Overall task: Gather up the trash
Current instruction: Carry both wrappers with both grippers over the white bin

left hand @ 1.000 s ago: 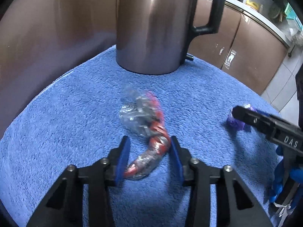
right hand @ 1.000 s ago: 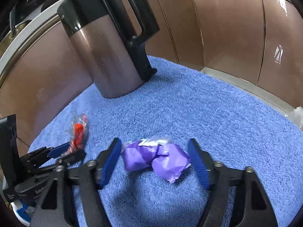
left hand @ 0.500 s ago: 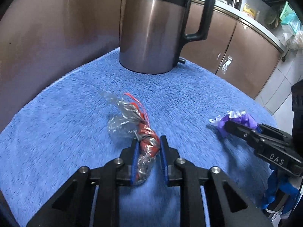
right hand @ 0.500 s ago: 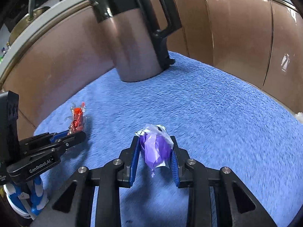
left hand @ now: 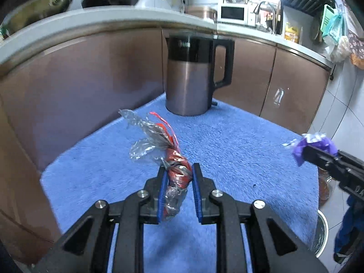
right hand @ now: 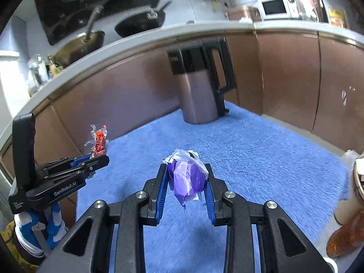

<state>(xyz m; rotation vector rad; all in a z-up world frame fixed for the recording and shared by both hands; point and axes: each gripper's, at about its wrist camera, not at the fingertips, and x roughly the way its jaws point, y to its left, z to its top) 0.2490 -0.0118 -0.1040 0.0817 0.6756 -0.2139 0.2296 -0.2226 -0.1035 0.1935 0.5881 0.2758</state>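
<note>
Blue towel point(left hand: 227, 150), kettle point(left hand: 188, 79) at back, probably clear; left gripper point(left hand: 178, 188) pinches red wrapper point(left hand: 177, 173), right gripper point(right hand: 185, 186) purple wrapper point(right hand: 187, 177).

Below my view the worktop is covered by a fluffy blue towel point(left hand: 238, 141); a metal kettle point(left hand: 191, 84) with black handle stands upright at its far edge, centre frame.

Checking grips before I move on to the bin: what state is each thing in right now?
Left gripper: shut on red wrapper.
Red wrapper: pinched, lifted off the blue towel.
Right gripper: shut on purple wrapper.
Purple wrapper: pinched, lifted off the towel.
Kettle: upright on the towel, lid closed.
</note>
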